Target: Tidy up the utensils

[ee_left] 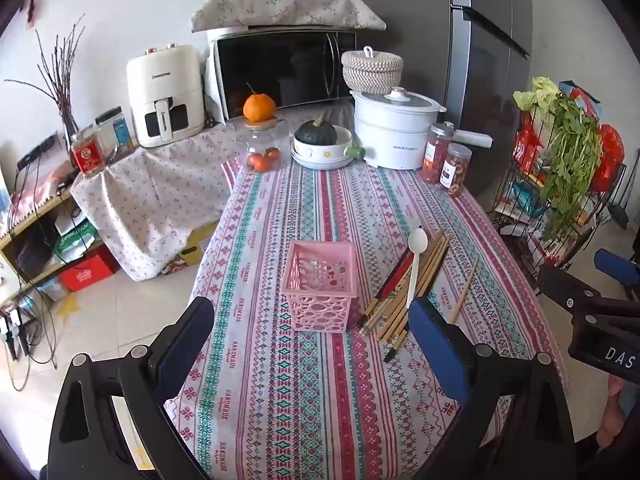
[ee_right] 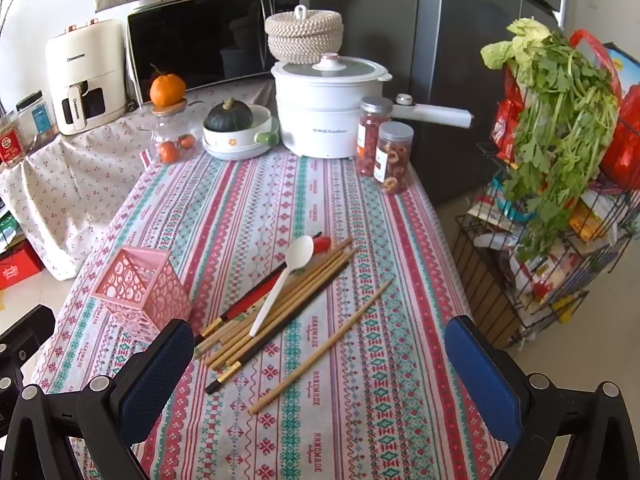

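**Utensils lying loose beside an upright pink holder, both grippers hovering with fingers apart**

A pink openwork holder [ee_left: 319,285] is standing upright on the patterned cloth of the bench [ee_right: 360,420], and nothing shows inside it. Just to its right, a bundle of chopsticks [ee_right: 280,304] is lying aslant: several pale bamboo sticks, a dark pair with gilt tips, and a red-and-black stick. A white plastic spoon [ee_right: 282,284] is resting on top of the bundle, bowl pointing toward the far end. One lone bamboo chopstick [ee_right: 322,346] is lying apart, to the right of the bundle.

The left gripper [ee_left: 312,352] is hanging over the near bench edge, its blue-padded fingers [ee_left: 436,352] spread wide and holding nothing. The right gripper [ee_right: 320,372] is likewise standing wide apart and empty above the near ends of the sticks.

The cloth is lying bare between the utensils and the far row: a white electric pot [ee_right: 324,108], two jars [ee_right: 386,148] and a bowl with a dark squash [ee_right: 236,128]. The bench's right edge is running close beside a wire rack of greens [ee_right: 560,152]; its left edge is dropping to open floor.
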A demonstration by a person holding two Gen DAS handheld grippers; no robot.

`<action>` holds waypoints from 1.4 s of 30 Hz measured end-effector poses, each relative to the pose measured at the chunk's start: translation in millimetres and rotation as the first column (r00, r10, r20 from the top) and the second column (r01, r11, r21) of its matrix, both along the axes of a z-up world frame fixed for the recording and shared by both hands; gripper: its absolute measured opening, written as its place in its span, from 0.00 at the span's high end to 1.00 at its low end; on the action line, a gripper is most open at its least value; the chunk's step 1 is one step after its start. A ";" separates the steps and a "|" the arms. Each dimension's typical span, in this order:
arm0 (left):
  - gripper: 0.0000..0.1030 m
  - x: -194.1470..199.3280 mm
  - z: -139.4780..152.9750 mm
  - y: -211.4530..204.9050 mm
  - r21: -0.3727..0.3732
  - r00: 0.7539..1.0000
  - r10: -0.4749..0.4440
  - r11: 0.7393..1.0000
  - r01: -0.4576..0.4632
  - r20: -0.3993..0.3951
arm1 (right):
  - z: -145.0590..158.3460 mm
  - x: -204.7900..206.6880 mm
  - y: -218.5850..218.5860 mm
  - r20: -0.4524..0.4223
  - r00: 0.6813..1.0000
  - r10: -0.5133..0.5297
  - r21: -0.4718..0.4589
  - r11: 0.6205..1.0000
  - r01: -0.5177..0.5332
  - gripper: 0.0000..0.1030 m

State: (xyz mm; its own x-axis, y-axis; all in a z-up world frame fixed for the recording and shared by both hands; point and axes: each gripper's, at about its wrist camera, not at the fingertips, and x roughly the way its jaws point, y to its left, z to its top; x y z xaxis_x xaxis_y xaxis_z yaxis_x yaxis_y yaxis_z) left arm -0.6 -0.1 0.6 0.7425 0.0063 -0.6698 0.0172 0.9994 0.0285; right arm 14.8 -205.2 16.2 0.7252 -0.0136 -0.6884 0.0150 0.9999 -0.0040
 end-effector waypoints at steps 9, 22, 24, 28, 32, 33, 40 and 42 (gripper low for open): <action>0.04 0.4 0.1 -0.3 -0.003 1.000 -0.003 1.000 0.003 -0.008 | -0.6 -0.1 -0.8 0.000 1.000 -0.003 -0.001 1.000 0.003 0.00; 0.04 0.5 -1.1 -1.9 -0.006 1.000 -0.004 1.000 0.004 -0.003 | 2.3 -3.3 -0.6 0.011 1.000 -0.005 0.004 1.000 0.005 0.00; 0.04 0.7 -1.0 -1.7 -0.006 1.000 -0.004 1.000 0.004 -0.004 | 2.3 -3.1 -0.5 0.011 1.000 -0.005 0.005 1.000 0.005 0.00; 0.04 0.8 -0.9 -2.3 -0.006 1.000 -0.004 1.000 0.004 -0.005 | 2.0 -2.8 -0.7 0.011 1.000 -0.005 0.006 1.000 0.005 0.00; 0.04 0.7 -1.1 -2.0 -0.006 1.000 -0.004 1.000 0.004 -0.003 | 1.8 -2.8 -0.6 0.010 1.000 -0.005 0.006 1.000 0.005 0.00; 0.04 0.7 -0.9 -1.5 -0.007 1.000 -0.004 1.000 0.004 -0.004 | 2.1 -2.9 -0.8 0.010 1.000 -0.005 0.006 1.000 0.005 0.00; 0.04 0.6 -1.0 -1.4 -0.008 1.000 -0.004 1.000 0.004 -0.003 | 1.7 -2.8 -0.6 0.010 1.000 -0.005 0.006 1.000 0.005 0.00; 0.04 0.5 -1.0 -1.3 -0.008 1.000 -0.004 1.000 0.004 -0.002 | 2.0 -2.9 -0.7 0.010 1.000 -0.005 0.006 1.000 0.005 0.00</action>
State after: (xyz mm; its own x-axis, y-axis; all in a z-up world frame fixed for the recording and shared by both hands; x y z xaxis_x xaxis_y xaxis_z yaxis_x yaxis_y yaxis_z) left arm -0.1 -1.3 -0.5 0.7409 -0.0018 -0.6716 0.0210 0.9996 0.0204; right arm 12.0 -205.9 18.3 0.7323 -0.0132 -0.6809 0.0203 0.9998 0.0024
